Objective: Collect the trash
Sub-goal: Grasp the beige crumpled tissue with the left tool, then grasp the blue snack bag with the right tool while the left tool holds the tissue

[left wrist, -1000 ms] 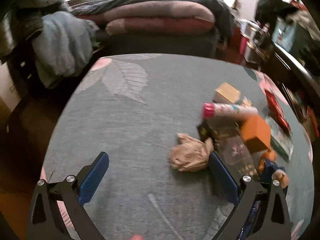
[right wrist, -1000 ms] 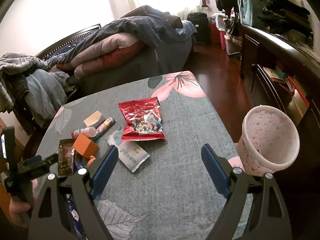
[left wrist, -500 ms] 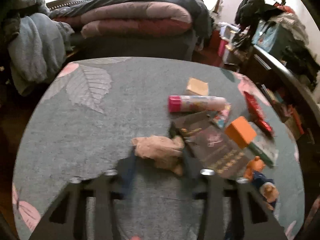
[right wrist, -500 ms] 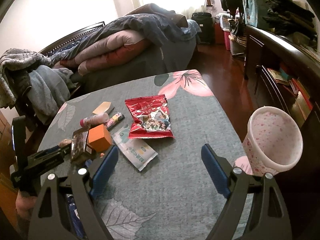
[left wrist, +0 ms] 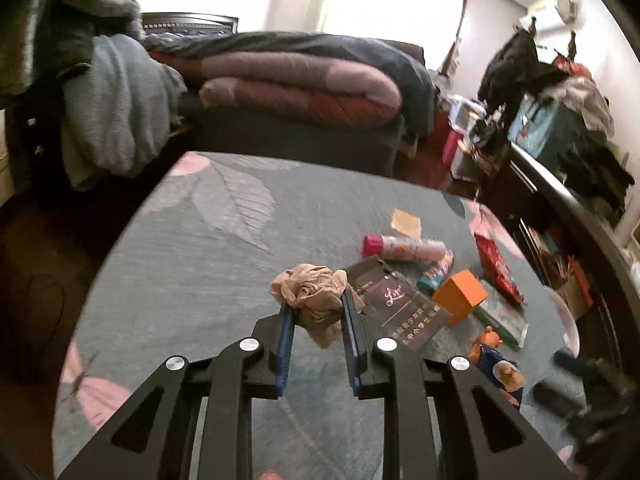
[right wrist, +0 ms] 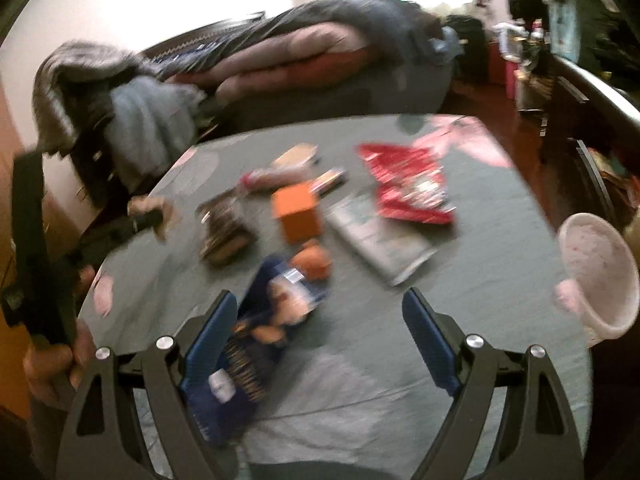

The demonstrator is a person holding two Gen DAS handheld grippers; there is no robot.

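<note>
- Crumpled tan paper wad (left wrist: pixel 310 294) sits pinched between the blue pads (left wrist: pixel 285 334) of the left gripper (left wrist: pixel 316 316), whose jaws have just closed in on it; the wad bulges above the fingertips.
- Right gripper (right wrist: pixel 320 332) hangs above the table (left wrist: pixel 200 264) with its jaws wide apart and nothing between the pads; this view is motion-blurred.
- Dark blue packet (right wrist: pixel 260 336) printed with a cartoon bear lies just in front of the right gripper's left finger (right wrist: pixel 208 340).
- Other litter is grouped on the grey floral tablecloth: a dark booklet (left wrist: pixel 404 314) just beside the wad, an orange box (left wrist: pixel 460 298), a pink-capped tube (left wrist: pixel 400 246), a tan packet (left wrist: pixel 406 222), a red snack bag (right wrist: pixel 408 184) and a pale flat wrapper (right wrist: pixel 376 236).
- Pink speckled bin (right wrist: pixel 596 276) stands off the table's right edge.
- A hand (right wrist: pixel 52 364) at the left edge of the right wrist view grips the left gripper's handle.
</note>
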